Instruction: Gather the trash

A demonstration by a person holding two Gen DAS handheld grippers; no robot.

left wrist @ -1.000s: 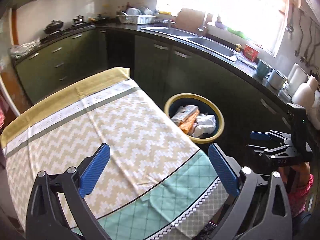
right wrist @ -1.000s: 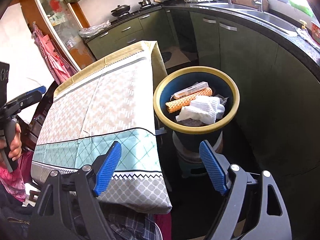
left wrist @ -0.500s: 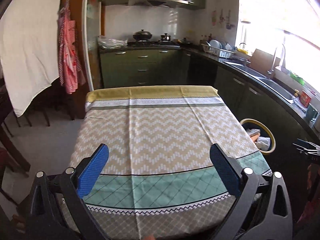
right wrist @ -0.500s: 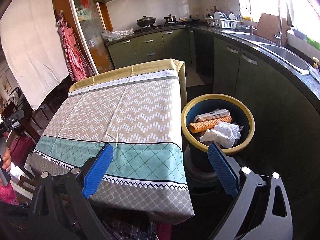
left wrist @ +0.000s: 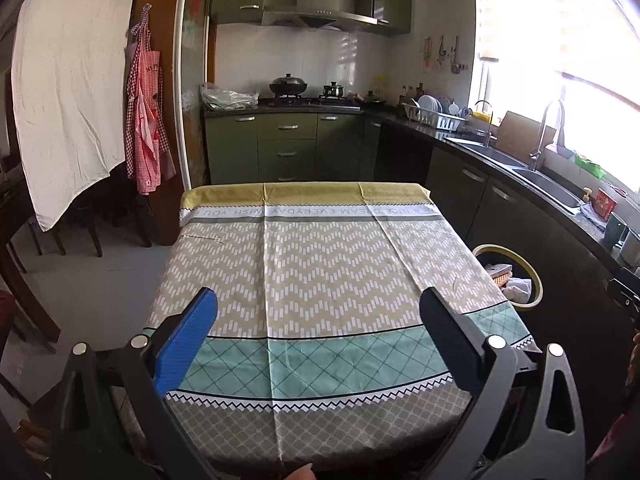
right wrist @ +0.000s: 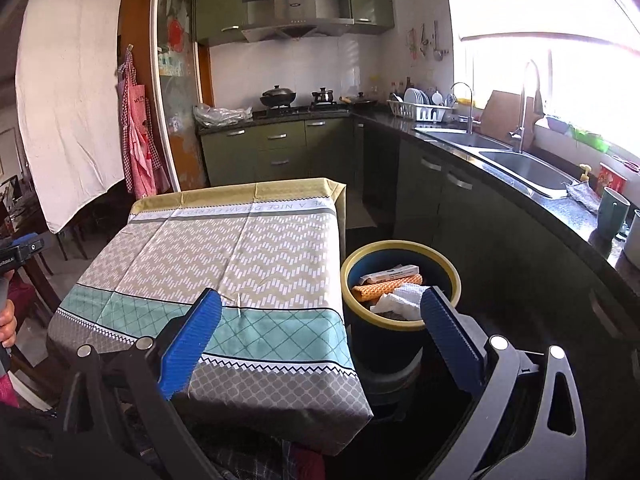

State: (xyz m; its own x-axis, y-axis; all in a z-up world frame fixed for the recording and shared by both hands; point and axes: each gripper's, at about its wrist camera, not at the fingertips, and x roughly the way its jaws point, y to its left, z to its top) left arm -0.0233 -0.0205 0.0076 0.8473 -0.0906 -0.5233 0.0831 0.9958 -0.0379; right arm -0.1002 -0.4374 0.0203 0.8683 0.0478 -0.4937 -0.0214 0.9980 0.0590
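A blue bin with a yellow rim [right wrist: 416, 249] stands on the floor right of the table; it also shows in the left wrist view [left wrist: 534, 276]. It holds a white crumpled paper [right wrist: 400, 299], an orange cloth roll [right wrist: 384, 285] and a white packet [right wrist: 390, 273]. My left gripper [left wrist: 318, 304] is open and empty above the near edge of the table with the patterned cloth [left wrist: 316, 264]. My right gripper [right wrist: 320, 306] is open and empty, held near the table's right corner and the bin.
Dark green cabinets with a black counter [right wrist: 532, 200] and a sink [right wrist: 520, 164] run along the right. A stove with pots [left wrist: 288, 89] stands at the back. A white sheet [left wrist: 68, 92] and a red checked apron [left wrist: 146, 116] hang at the left.
Both grippers have pulled back and lifted, and the left one has turned from the bin towards the table. The bin now lies farther off in both views. Both jaws stay open.
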